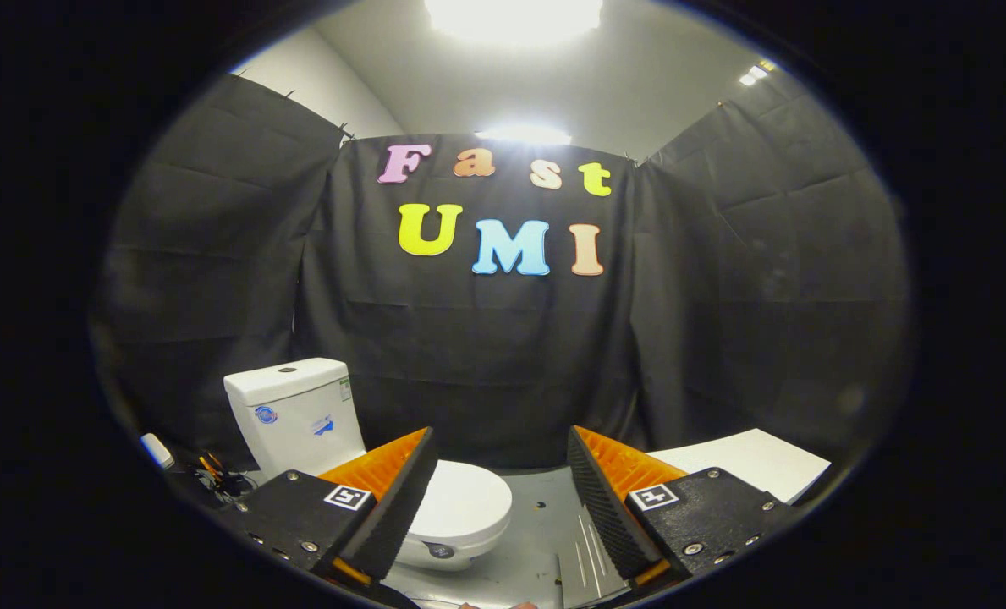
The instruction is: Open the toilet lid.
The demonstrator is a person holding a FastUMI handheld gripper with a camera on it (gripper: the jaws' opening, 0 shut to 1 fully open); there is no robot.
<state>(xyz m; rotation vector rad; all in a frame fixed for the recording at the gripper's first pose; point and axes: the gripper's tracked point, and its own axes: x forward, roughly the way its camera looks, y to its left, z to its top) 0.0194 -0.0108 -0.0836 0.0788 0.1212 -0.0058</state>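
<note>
Currently the gripper point(498, 499) holds its jaws spread wide apart, gripping nothing. Each finger is a wedge with an orange ribbed outer body and a black, finely serrated pad point(608, 507) on its inner face; both sit on black plates fastened with screws and marked with a square black-and-white tag.

The toilet point(342, 457) stands ahead of the jaws, to the left of their centre line, on a pale grey floor point(545, 516). It is glossy white ceramic. Its boxy cistern point(295, 414) rises behind the left finger, carrying a flat top with a round flush button and small stickers on its front and side. The toilet lid point(464, 503) is down: a smooth, rounded white oval lying flat over the bowl, visible in the gap between the fingers and partly hidden by the left pad. A small dark round mark sits on the bowl's front below the lid.

A flat white board point(752, 465) lies beyond the right finger. Left of the cistern, a small white cylindrical object point(157, 451) and a tangle of dark cables point(215, 482) rest low against the black cloth wall point(486, 364).
</note>
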